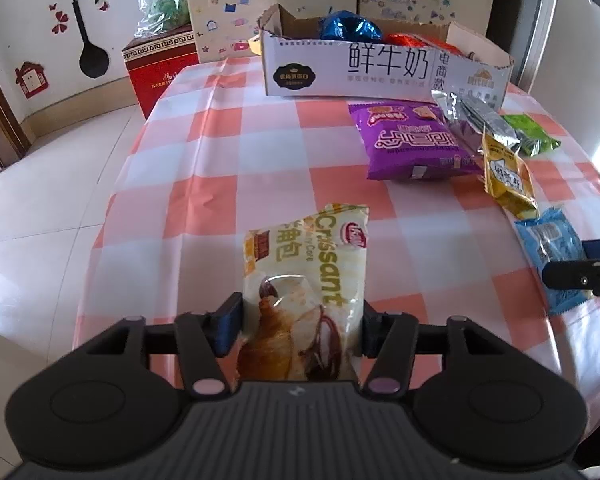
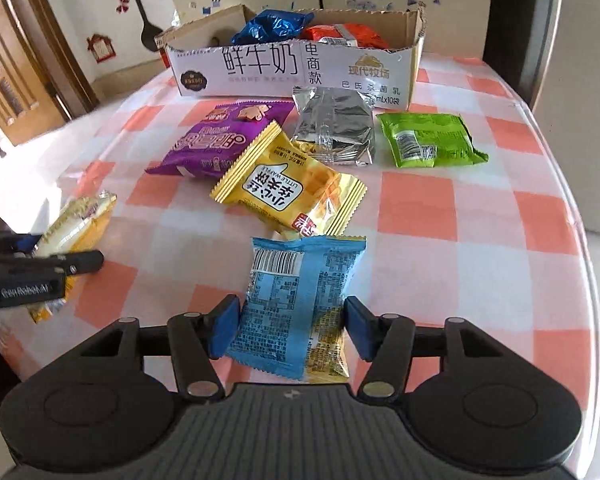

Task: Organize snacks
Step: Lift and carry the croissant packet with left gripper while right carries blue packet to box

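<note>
Left hand-held gripper (image 1: 300, 326) is clamped on a croissant packet (image 1: 306, 280) — in front of the milk carton box (image 1: 384, 70). Right hand-held gripper (image 2: 288, 326) brackets a blue snack packet (image 2: 296, 304); whether its pads press I cannot tell.

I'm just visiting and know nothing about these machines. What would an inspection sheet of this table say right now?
Surface: checked tablecloth, pink and white, on a round table.
Job's things: cardboard box at the far side, holding blue and orange packets; purple, yellow, silver and green packets lying loose.
Clutter: nothing seen.
Grippers: left gripper fingers pressed on the croissant packet; right gripper astride the blue packet, whether it grips is unclear.
Cables: nothing seen.
Surroundings: tiled floor, red box, stickered wall and cabinet.
</note>
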